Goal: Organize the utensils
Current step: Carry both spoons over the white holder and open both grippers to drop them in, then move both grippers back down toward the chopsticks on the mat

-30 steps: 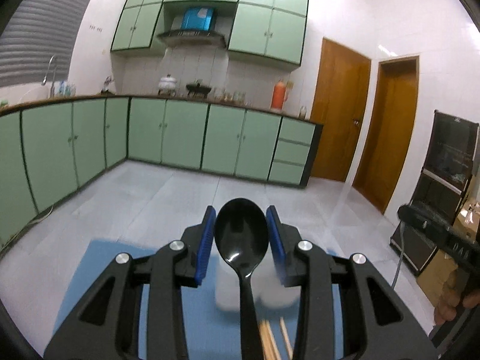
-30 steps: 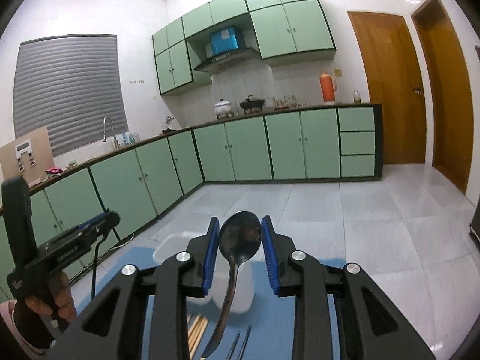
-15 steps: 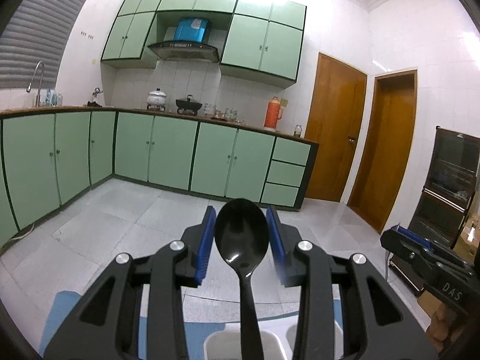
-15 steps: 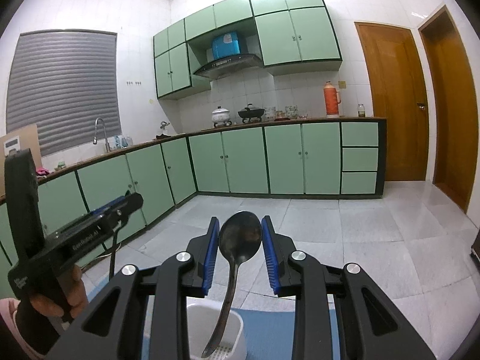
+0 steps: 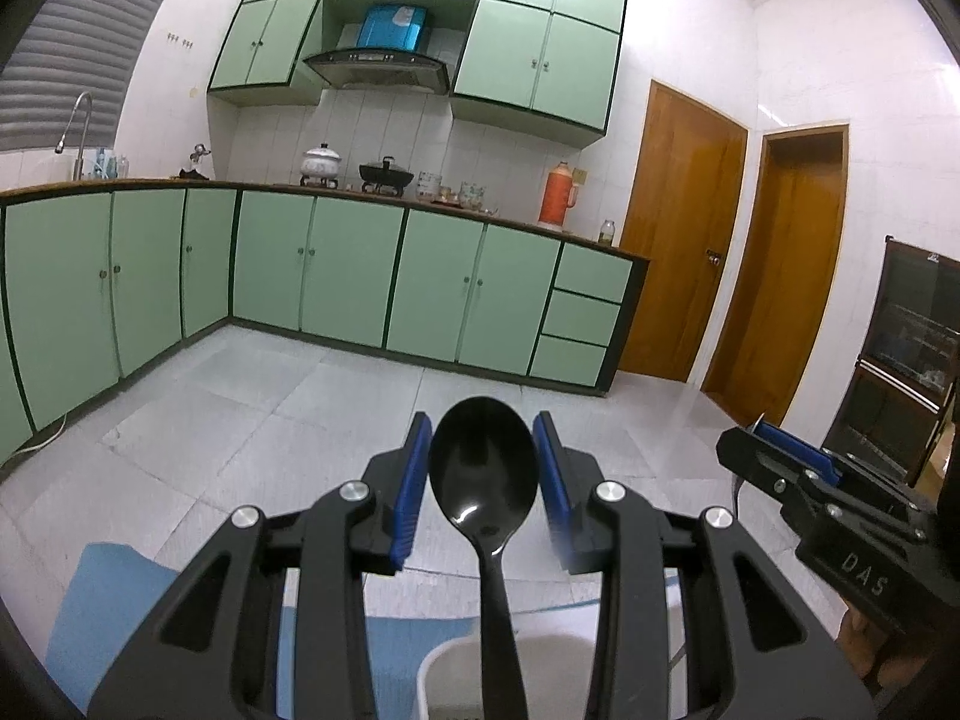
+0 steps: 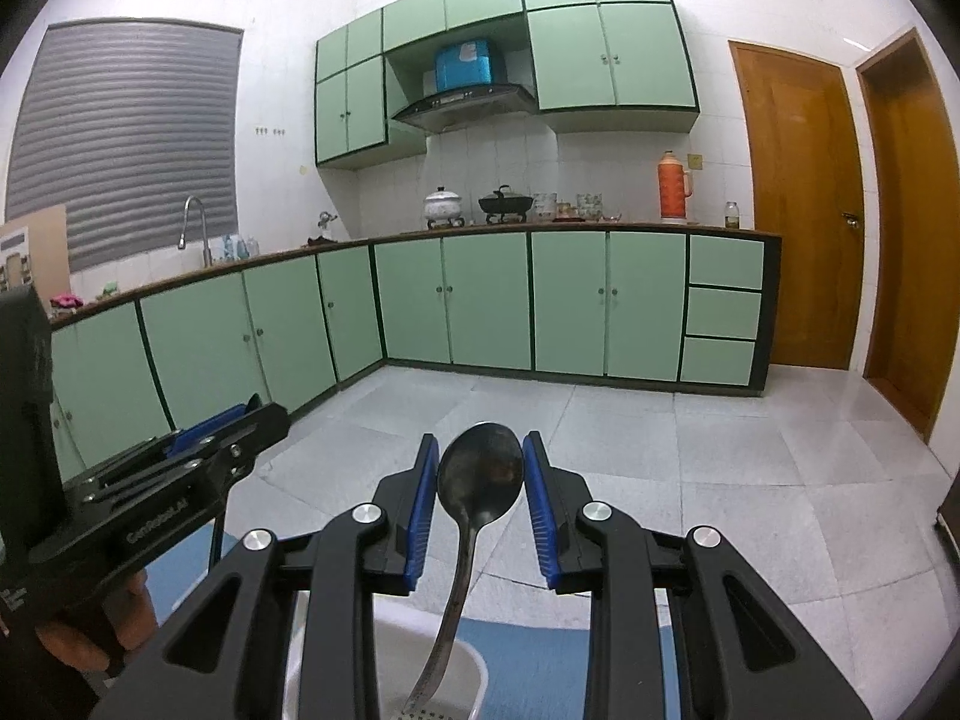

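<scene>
Spoons clamped bowl-up: left hand-held gripper point(image 5: 482, 474) grips black spoon point(image 5: 483, 468), right hand-held gripper point(image 6: 480, 480) grips metal spoon point(image 6: 478, 474). Handles hang down toward white utensil holder point(image 6: 474, 669) just below, likely ready for dropping in. Blue mat point(image 5: 102, 606) beneath; tiled floor point(image 6: 630, 438) and green cabinets point(image 5: 354, 276) beyond.

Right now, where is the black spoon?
The black spoon is in the left gripper, bowl up between its blue pads in the left wrist view, its handle pointing down into the white holder on the blue mat.
</scene>
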`<state>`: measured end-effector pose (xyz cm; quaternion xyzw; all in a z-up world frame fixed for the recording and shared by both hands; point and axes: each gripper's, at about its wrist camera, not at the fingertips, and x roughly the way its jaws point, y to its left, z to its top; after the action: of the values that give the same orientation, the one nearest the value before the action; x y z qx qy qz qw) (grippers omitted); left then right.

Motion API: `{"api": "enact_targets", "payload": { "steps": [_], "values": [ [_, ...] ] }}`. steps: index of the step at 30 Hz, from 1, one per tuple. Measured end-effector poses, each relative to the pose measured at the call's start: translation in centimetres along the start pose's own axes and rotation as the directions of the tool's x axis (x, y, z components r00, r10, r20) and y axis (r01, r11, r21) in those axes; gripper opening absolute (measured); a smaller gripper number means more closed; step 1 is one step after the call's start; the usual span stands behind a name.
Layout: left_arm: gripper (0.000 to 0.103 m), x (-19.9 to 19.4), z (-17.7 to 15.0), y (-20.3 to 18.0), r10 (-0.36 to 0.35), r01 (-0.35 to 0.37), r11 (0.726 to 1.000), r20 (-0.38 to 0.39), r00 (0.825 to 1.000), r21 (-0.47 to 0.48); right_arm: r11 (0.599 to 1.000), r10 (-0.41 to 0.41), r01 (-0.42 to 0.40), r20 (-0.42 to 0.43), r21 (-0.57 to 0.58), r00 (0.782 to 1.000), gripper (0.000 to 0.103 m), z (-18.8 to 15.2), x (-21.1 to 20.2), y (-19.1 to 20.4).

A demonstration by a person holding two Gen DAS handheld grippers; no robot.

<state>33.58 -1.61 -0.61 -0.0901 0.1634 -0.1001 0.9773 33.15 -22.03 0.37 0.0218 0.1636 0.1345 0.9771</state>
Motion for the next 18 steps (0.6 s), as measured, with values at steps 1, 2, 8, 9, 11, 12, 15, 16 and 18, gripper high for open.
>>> {"api": "enact_targets", "payload": {
  "steps": [1,2,8,9,11,12,15,16,18],
  "values": [
    [0.033,0.1,-0.2,0.1,0.001,-0.001,1.0,-0.005,1.0,-0.001,1.0,0.001,-0.001,-0.004,0.0,1.0,0.028,-0.3,0.0,0.0],
    [0.033,0.2,-0.6,0.2,0.002,-0.002,1.0,-0.007,1.0,0.001,1.0,0.005,-0.005,-0.009,0.002,1.0,0.028,-0.7,0.1,-0.1],
    [0.033,0.2,-1.8,0.8,0.006,-0.006,1.0,-0.029,1.0,-0.002,1.0,0.012,-0.012,-0.029,0.007,0.999,0.028,-2.2,0.1,0.0],
    [0.033,0.2,-2.0,0.9,0.007,-0.007,1.0,-0.035,0.999,-0.004,1.0,0.013,-0.013,-0.032,0.006,0.999,0.028,-2.3,0.0,0.0],
    [0.034,0.2,-2.4,1.2,0.008,-0.008,1.0,-0.043,0.999,-0.006,1.0,0.017,-0.017,-0.038,0.002,0.999,0.028,-2.5,0.0,0.1],
    [0.034,0.0,-2.5,1.4,0.008,-0.008,1.0,-0.049,0.999,-0.007,1.0,0.022,-0.022,-0.043,0.0,0.999,0.028,-2.7,0.0,0.2],
    [0.036,-0.6,-2.6,1.7,0.007,-0.008,1.0,-0.057,0.998,-0.014,0.999,0.052,-0.052,-0.065,0.003,0.997,0.031,-3.1,-0.2,0.4],
    [0.038,-0.9,-2.5,1.8,0.006,-0.006,1.0,-0.059,0.998,-0.015,0.998,0.058,-0.058,-0.069,0.004,0.996,0.038,-3.2,-0.4,0.5],
    [0.044,-1.6,-2.5,1.9,0.005,-0.006,1.0,-0.06,0.998,-0.012,0.998,0.059,-0.059,-0.068,0.001,0.996,0.04,-3.4,-1.0,0.6]
  ]
}}
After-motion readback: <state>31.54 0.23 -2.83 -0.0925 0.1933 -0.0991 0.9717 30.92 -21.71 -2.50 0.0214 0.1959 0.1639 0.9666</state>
